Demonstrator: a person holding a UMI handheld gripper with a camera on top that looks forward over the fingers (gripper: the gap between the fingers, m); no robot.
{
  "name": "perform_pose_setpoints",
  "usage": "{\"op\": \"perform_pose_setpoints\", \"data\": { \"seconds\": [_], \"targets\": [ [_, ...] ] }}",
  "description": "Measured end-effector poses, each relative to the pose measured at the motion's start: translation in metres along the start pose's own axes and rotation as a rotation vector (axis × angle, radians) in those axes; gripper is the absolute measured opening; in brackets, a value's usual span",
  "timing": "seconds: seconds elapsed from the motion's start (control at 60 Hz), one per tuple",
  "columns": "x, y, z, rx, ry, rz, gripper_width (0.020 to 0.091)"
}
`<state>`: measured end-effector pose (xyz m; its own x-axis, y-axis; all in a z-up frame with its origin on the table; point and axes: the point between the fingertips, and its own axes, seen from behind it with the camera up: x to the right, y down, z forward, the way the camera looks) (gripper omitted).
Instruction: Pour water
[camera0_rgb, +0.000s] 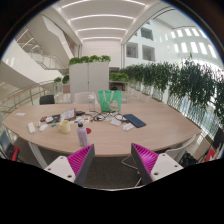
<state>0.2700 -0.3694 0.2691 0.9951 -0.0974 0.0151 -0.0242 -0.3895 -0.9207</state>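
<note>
My gripper is held high and well back from a large oval wooden table. Its two fingers are open, and between the magenta pads there is only the dark floor and a table leg. On the table's near left part stand a pale upright container and a smaller cup-like thing; they are too small to tell apart clearly. Both lie beyond the fingers, a little left of the left one.
A green object stands at the table's far side. A dark flat tablet or notebook and scattered small items lie on top. Behind are a white cabinet, a dark chair and tall plants.
</note>
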Motion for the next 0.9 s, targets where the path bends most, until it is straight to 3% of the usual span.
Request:
{"op": "perform_pose_setpoints", "data": {
  "seconds": [0.133,0.233,0.433,0.667,0.9],
  "targets": [
    [-0.054,0.0,-0.034,0.072,-0.004,-0.013,0.0799],
    [-0.04,-0.003,-0.011,0.105,-0.043,-0.008,0.0797],
    [-0.098,0.042,0.013,0.086,-0.091,-0.025,0.0798],
    [-0.176,0.089,0.158,0.135,-0.166,-0.052,0.0798],
    [-0.204,0.071,0.328,0.174,-0.126,0.019,0.0799]
  ]
}}
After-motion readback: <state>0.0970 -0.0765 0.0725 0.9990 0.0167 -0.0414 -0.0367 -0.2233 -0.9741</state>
